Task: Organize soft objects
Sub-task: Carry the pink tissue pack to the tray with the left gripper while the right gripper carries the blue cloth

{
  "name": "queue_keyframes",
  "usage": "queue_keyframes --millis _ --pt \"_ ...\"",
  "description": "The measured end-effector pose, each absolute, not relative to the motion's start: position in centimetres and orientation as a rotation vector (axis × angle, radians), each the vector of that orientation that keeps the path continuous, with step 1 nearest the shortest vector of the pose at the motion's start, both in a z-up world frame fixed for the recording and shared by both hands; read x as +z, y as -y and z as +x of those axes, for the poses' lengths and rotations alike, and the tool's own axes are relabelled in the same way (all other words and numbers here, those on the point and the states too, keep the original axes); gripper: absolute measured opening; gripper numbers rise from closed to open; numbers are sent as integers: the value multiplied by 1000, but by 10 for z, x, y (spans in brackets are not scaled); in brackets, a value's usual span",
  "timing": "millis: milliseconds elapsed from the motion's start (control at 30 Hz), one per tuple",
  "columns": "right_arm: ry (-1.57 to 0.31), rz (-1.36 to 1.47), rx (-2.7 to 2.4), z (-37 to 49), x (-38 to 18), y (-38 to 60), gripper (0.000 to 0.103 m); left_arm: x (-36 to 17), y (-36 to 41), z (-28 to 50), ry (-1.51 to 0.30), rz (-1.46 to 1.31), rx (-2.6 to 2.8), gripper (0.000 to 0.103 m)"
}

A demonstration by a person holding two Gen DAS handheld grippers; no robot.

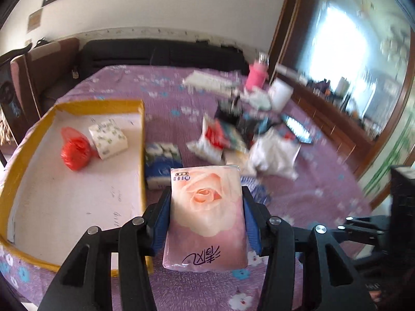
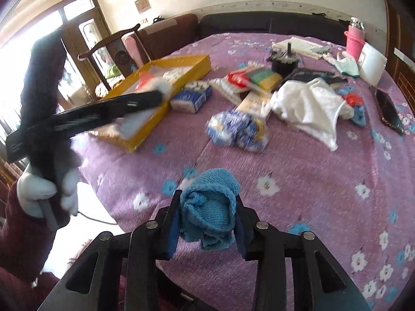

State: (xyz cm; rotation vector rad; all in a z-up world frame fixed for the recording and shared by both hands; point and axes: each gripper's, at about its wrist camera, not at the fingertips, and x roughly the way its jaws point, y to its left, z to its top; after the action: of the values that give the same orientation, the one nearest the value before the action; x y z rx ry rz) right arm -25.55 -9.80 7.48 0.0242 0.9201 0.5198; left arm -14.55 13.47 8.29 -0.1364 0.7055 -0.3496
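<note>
Holding a pink tissue pack (image 1: 207,207) clear of the bed (image 1: 324,194), the left claw (image 1: 207,202) is clenched on the pack's two long sides. The pack's long axis runs straight along the claw's fingers, near to far, with its rose print facing up and its printed lettering at the near end.

The relation that matters next is the yellow-rimmed box (image 1: 141,155), which lies to the left of this claw and slightly farther off; its right wall stands just beside the left finger. A red bag (image 1: 75,150) and a white tissue pack (image 1: 107,137) already sit at the box's far end, so the near part of its floor looks free. By my reading the pack has only to travel left over that wall, keeping its near-to-far heading.

The right claw (image 2: 207,220) is clenched on a bunched blue knitted cloth (image 2: 210,207), held above the bed's near edge. From there the box (image 2: 192,64) lies far and to the left, well apart, so the left hand (image 2: 44,191) is the nearer one. The cloth is crumpled, and its long axis cannot fairly be told.
</note>
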Motion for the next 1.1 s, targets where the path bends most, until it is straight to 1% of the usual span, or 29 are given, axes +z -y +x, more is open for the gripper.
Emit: queue_keyframes --millis 233,500,633,767,967,1100 --pt "-879 23 544 -235 106 83 38 108 -203 -156 -665 -246 -277 49" --pt "-873 -38 628 -212 120 21 38 94 -274 -140 -723 -286 -128 49" --pt "-876 -74 676 -199 122 -13 38 84 -298 -126 -763 -292 -78 49" --pt "-895 -86 715 -178 119 -48 38 69 -314 -97 -834 -319 -49 49" --pt "-949 -121 743 -142 102 -93 38 42 -307 -38 -970 -308 -25 49" --pt "-984 -161 725 -117 87 -118 39 24 -307 1 -1047 -360 -29 49"
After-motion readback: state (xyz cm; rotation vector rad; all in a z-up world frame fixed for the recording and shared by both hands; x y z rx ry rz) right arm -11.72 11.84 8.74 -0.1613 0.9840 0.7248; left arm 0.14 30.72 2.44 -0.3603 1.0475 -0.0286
